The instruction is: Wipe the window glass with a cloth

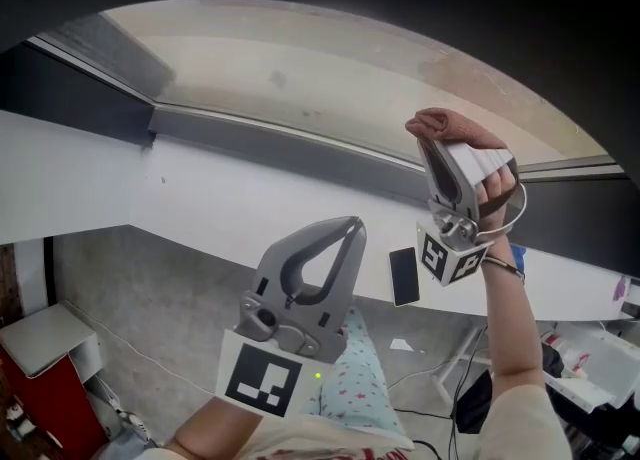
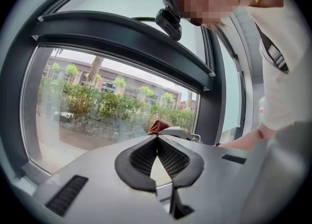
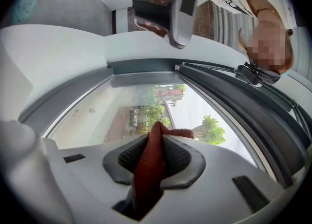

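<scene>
The right gripper [image 1: 432,143] pinches the red cloth [image 1: 452,125] at two o'clock, by the window glass [image 1: 300,78]. The left gripper [image 1: 348,226] is squeezed together, empty. Next, probably press the cloth on and rub.

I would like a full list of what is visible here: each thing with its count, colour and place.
window glass: one, clear, top of the head view.
window frame: one, dark grey, around the glass.
sill: one, white, below the frame.
cloth: one, reddish-brown, between the right tool's jaws.
flat object: one, black, at the sill's edge; perhaps a phone.
box: one, red, lower left.
left tool: one, grey, held low, shut, empty.
right tool: one, light grey, raised near the glass, shut on the cloth.
</scene>
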### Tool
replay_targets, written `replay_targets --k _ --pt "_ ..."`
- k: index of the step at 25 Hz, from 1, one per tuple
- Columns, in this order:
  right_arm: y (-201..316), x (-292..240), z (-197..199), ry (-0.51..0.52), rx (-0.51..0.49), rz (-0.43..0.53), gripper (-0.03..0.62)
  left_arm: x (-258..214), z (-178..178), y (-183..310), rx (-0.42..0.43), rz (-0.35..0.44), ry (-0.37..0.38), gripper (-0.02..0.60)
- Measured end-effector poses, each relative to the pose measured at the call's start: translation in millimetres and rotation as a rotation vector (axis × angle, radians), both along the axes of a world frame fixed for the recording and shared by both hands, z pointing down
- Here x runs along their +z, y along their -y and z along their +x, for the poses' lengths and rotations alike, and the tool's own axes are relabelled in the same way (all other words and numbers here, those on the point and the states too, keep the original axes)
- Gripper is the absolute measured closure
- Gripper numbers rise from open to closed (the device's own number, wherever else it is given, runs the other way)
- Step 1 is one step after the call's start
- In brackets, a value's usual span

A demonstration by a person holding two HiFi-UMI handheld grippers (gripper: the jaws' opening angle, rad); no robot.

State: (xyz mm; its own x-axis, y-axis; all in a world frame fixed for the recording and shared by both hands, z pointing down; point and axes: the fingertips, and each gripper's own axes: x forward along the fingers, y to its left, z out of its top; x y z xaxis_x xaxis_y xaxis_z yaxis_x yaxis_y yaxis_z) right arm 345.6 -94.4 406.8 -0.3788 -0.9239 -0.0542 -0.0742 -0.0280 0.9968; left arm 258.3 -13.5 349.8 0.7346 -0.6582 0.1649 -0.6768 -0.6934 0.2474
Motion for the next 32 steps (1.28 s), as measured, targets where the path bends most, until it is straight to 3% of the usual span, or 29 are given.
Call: replay_targets --k 13,21,27,32 --pt "2.5 141.0 -19.4 -0.157 -0.030 -0.200 0.505 30.7 -18.4 7.9 -0.064 -0.034 0.011 0.560" --pt "-2.7 213.3 -19.5 -0.214 -0.024 -0.339 0.505 27.0 -20.3 -2.4 -0.080 -0.014 0.015 0.560" --pt "-5.3 280.6 -15.5 -0.231 0.018 -0.476 0.508 47.7 -37.8 -11.5 -0.097 -0.047 0.053 0.560" --pt "-3.9 316.2 -13.5 -0.165 0.086 -0.587 0.511 57.0 -50.3 -10.1 -0.115 -0.055 0.064 0.560"
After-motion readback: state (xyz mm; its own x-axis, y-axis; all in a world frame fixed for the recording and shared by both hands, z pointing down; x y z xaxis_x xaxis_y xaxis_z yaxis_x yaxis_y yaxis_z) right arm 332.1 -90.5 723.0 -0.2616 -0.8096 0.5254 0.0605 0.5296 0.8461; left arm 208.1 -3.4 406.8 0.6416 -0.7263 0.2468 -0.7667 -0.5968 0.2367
